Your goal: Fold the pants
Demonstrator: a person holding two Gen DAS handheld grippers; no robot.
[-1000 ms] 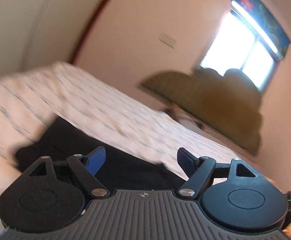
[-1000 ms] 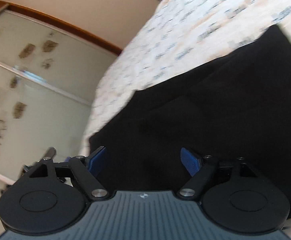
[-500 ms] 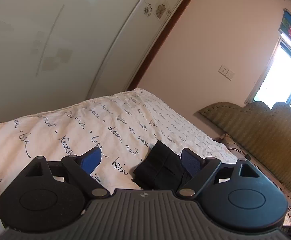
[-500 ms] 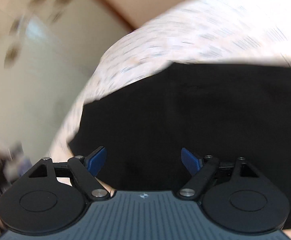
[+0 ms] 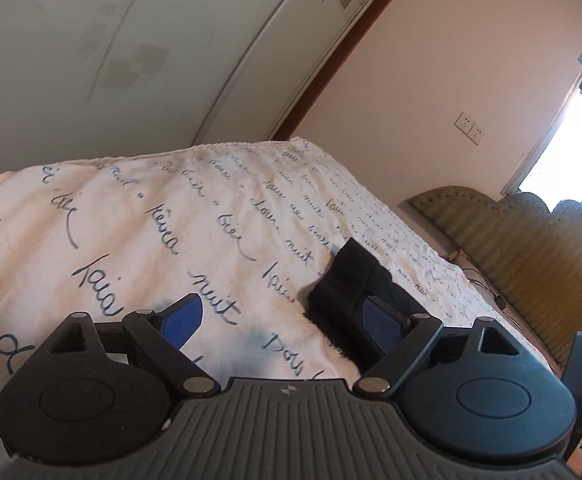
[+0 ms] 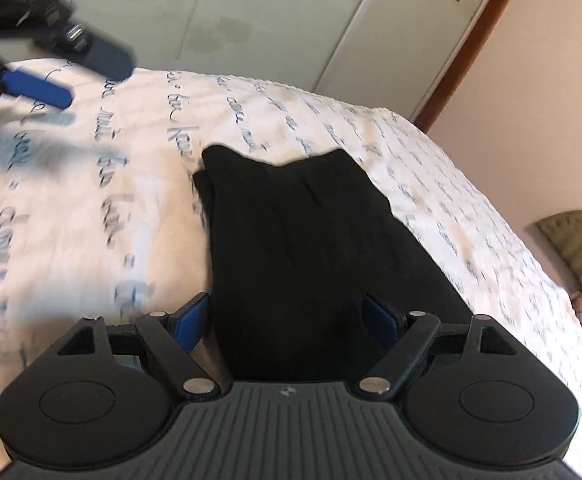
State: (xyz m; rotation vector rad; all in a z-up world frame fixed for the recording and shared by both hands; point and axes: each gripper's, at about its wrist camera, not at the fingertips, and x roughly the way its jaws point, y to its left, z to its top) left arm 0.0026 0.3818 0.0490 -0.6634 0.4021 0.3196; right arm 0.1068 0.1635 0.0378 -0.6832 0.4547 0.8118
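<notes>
The black pants (image 6: 311,248) lie folded into a narrow stack on the white bedspread (image 6: 91,208). In the left wrist view they (image 5: 347,280) lie to the right, partly behind the right finger. My left gripper (image 5: 279,320) is open and empty above the bedspread (image 5: 131,220), left of the pants. It also shows blurred at the upper left of the right wrist view (image 6: 51,72). My right gripper (image 6: 287,320) is open and empty, held just above the near end of the pants.
The bed carries a white cover with blue handwriting. A green padded headboard (image 5: 531,248) stands at the right under a bright window (image 5: 571,148). A pale sliding wardrobe (image 6: 251,20) runs along the far side, and a wall socket (image 5: 469,126) sits on the pink wall.
Both grippers pulled back and up from the pants, staying open. The pants went from filling the views to a small folded stack lying free on the bed.
</notes>
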